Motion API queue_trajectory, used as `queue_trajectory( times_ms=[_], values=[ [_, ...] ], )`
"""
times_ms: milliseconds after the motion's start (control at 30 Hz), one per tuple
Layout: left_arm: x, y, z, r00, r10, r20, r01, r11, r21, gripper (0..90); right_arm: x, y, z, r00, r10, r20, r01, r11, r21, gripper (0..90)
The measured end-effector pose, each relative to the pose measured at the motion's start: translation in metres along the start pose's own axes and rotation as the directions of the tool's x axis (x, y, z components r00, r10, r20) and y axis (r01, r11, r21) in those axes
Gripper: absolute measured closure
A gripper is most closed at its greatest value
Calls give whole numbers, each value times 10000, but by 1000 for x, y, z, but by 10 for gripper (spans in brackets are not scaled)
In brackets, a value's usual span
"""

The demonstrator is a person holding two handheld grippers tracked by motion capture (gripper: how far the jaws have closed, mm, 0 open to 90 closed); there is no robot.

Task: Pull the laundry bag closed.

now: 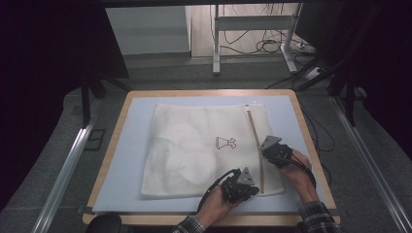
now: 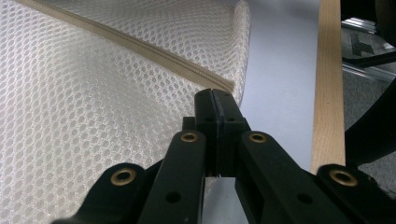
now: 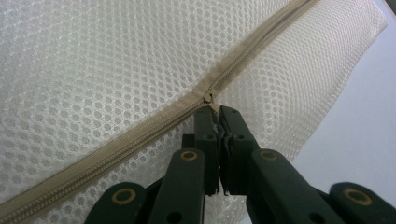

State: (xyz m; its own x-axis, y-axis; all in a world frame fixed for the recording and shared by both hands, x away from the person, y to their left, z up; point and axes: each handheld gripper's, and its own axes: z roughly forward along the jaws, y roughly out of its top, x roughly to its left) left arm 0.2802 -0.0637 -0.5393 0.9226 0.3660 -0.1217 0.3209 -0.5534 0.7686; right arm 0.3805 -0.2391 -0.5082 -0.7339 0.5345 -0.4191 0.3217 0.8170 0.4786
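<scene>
A soft, light mesh laundry bag (image 1: 206, 145) lies flat on the tabletop (image 1: 121, 160); the left tool (image 2: 215, 100) pinches its zipper end, the right tool (image 3: 215, 112) clamps the zipper pull (image 3: 211, 97), the best handhold

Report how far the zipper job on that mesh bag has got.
Done: both grippers are placed on the white mesh laundry bag. In hand: the right gripper is shut on the zipper pull, about midway along the tan zipper; the left gripper is shut at the zipper's near end, pinning the bag's edge. Left: sliding the pull along; which stretch is open I cannot tell.
</scene>
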Motion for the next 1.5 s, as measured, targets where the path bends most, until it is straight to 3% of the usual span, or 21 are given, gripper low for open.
queue_trajectory(
  times_ms=[1500],
  values=[
    [0,0,0,10000,44,-18,-44,10000,16,899,-21,24,20,9975,-65,708,36,9991,416,863]
  ],
)
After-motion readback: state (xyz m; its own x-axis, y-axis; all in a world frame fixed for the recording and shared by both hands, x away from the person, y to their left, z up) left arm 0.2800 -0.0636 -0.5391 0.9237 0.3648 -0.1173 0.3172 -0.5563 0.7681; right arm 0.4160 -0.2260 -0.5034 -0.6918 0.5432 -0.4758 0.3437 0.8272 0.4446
